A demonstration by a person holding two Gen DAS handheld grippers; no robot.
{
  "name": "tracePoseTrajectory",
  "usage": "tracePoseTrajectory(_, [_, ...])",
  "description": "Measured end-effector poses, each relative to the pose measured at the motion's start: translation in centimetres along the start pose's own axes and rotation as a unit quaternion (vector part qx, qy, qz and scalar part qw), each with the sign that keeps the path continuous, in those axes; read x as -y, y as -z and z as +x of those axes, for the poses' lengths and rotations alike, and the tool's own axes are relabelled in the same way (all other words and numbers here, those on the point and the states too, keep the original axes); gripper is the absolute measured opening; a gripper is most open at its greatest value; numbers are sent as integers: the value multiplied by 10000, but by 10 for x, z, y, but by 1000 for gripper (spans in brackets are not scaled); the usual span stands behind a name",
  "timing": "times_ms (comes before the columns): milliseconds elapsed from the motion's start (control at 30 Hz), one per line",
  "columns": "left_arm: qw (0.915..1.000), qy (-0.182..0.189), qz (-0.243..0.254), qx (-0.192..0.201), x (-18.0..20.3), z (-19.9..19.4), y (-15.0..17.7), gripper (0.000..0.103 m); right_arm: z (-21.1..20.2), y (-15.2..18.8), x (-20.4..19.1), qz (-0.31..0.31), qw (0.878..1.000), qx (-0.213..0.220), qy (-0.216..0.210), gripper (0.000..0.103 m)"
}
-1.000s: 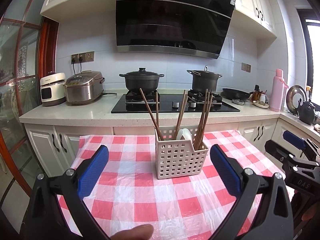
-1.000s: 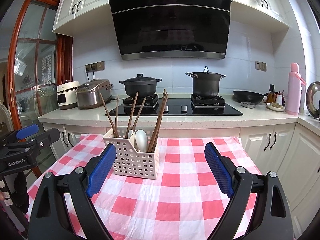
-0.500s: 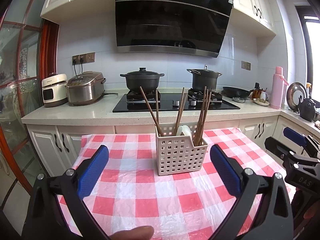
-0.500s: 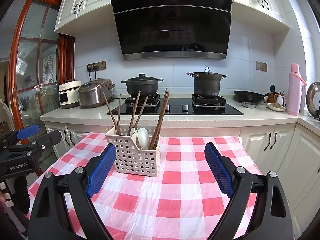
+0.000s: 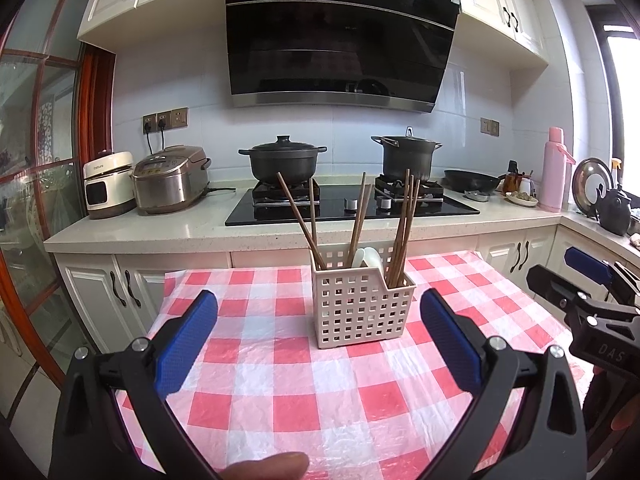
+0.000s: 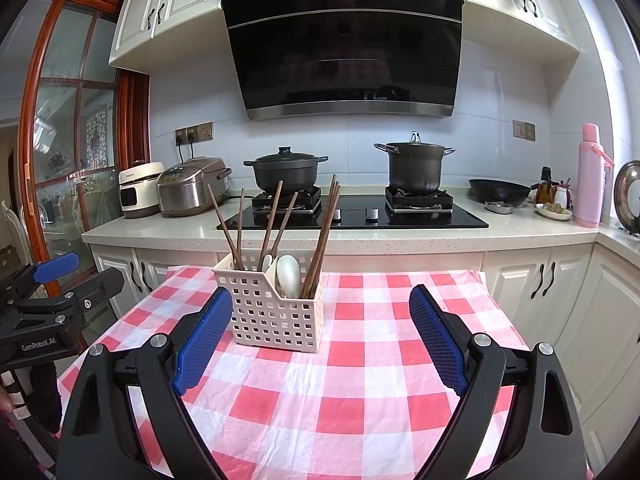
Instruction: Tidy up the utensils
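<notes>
- left gripper (image 5: 318,334) hanging released over the desk (image 5: 280,380), two black arms with blue ribbed pads spread wide, nothing between them; one fingertip (image 5: 266,467) showing at the bottom edge of its view
- desk wearing a red-and-white checked plastic cloth, glossy and crinkled
- one utensil caddy (image 5: 362,306) standing upright on the cloth toward the far edge, ahead of the left gripper and apart from both; white plastic, boxy, square-hole grid walls, front wall stepped
- chopsticks (image 5: 404,228) sticking out of the caddy, brown wood, thin and straight, leaning different ways; about nine, exact count hard because the right bunch overlaps
- two white spoons (image 6: 289,274) sitting in the middle section, smooth, oval bowls up
- right gripper (image 6: 320,334) also released, same black arms and blue pads held wide, nothing held; caddy appearing just behind its left pad
- behind the desk: two rice cookers (image 5: 170,179) on the left of the worktop, one white, one metallic
- two black pots (image 5: 282,162) sitting on one black glass hob, one low and lidded, one tall
- one pink flask (image 5: 554,170) standing at far right
</notes>
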State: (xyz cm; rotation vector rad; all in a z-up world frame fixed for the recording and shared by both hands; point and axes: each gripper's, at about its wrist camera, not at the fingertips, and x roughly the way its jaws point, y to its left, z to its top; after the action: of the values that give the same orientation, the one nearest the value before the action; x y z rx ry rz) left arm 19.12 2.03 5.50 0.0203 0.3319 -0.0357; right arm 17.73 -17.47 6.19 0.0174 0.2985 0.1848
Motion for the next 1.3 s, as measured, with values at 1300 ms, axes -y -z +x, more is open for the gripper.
tracePoseTrajectory(1300, [10000,-58,35,43,0,-2,5,98,1,0,-1,24,10000,15,-19,84])
